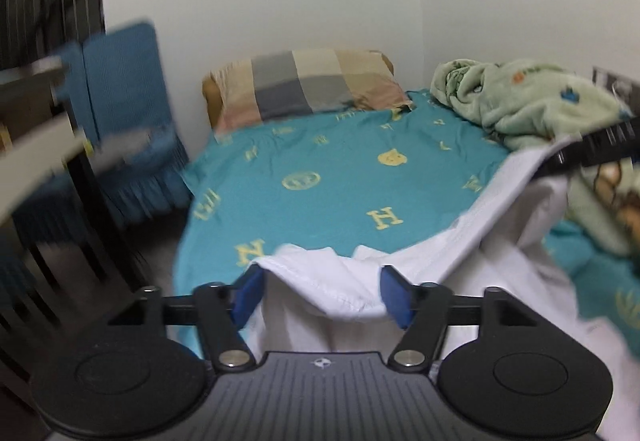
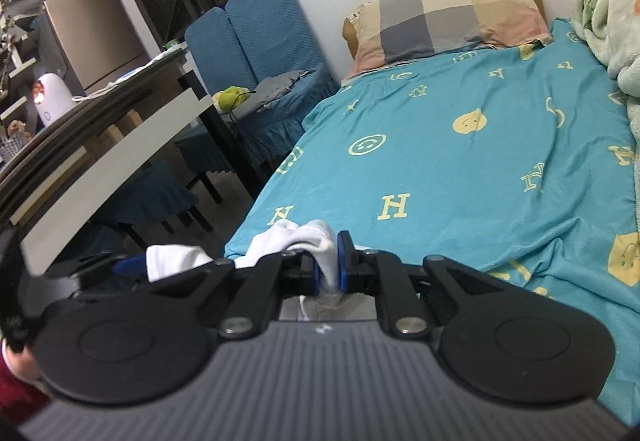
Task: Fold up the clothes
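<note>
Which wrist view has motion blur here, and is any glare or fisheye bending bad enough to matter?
Left wrist view: smeared toward the left edge, blue chair and table edge streaked; the left gripper and white garment stay fairly sharp. Right wrist view: crisp throughout, right gripper and bedsheet clear. Both: strong fisheye bowing at the edges, soft even indoor light, no notable glare.

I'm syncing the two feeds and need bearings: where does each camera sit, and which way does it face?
Left wrist: on the left gripper, facing up the bed toward the checked pillow; its open fingers straddle a white garment, and the right gripper shows at right.
Right wrist: on the right gripper, facing the same way; fingers shut on the white garment.
Shared: teal bedsheet, pillow, blue chairs.
</note>
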Motion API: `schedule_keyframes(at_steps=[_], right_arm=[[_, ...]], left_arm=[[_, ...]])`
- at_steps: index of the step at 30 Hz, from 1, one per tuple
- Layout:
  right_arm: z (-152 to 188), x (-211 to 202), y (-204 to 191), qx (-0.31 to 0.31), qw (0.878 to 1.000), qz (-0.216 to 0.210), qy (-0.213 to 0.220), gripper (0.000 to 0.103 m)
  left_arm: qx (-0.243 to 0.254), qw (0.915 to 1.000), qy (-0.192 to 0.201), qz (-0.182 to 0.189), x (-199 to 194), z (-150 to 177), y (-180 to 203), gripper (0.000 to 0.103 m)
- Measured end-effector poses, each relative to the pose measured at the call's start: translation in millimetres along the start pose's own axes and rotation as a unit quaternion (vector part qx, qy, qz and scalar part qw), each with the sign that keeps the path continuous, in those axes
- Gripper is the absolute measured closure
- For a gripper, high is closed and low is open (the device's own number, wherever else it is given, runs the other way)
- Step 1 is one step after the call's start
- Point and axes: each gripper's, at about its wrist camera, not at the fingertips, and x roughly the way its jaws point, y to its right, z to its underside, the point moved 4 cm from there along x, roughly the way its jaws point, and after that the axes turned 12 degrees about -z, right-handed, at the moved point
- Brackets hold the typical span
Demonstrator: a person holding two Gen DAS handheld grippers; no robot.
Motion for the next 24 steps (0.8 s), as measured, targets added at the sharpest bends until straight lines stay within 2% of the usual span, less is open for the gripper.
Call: schedule_keyframes(at_steps=[2,4,6,8,10,13,16,18,21,23,24], right_arm=[[-0.6,-3.6,-1.6,0.005,1.000,-0.002,0.005,0.091],[-1.3,-7.7,-3.2,0.005,1.000,-0.001,0.008,0.091],[-0.3,-11.6,-3.0,0.008,1.000,0.000,0.011,0.091],[0.5,-14.3,-2.3,0.014,1.000,-0.001,0.014,0.091],[1.6,-13.7,-2.4,0.019,1.000,-0.006,0.012,0.091],[2.2,-14.2,-5.0,0.015,1.000,-0.006,0.010,0.091],[1.9,-17.7,-5.5,0.017,1.000,-0.013,0.014,0.091],[1.7,-20.4,-5.5,0.020,0.999,-0.018,0.017,0.091],[1.0,-23.1,-6.5,0.016,0.999,-0.021,0.019,0.091],[1.2,-23.4,-7.5,0.009,1.000,-0.019,0.018,0.091],[1.3,-23.6,-8.0,0.006,1.000,-0.018,0.017,0.091]], left_arm=[[0.038,0.9991,0.017,-0.011,-10.1,1.3,7.5,0.033],[0.076,0.9963,0.034,-0.022,-20.3,2.5,15.0,0.025],[0.113,0.9917,0.051,-0.033,-30.4,3.6,22.6,0.018],[0.158,0.9848,0.061,-0.041,-31.7,8.8,34.7,0.018],[0.210,0.9746,0.063,-0.044,-22.6,18.5,51.9,0.018],[0.288,0.9530,0.053,-0.079,2.3,35.2,68.0,0.019],[0.335,0.9342,0.046,-0.113,27.9,45.2,74.3,0.019],[0.361,0.9209,0.055,-0.138,41.9,49.4,76.4,0.023],[0.366,0.9161,0.073,-0.147,54.0,44.2,77.5,0.025],[0.361,0.9156,0.085,-0.157,59.4,37.3,76.8,0.029],[0.353,0.9186,0.088,-0.154,61.3,32.9,75.9,0.030]])
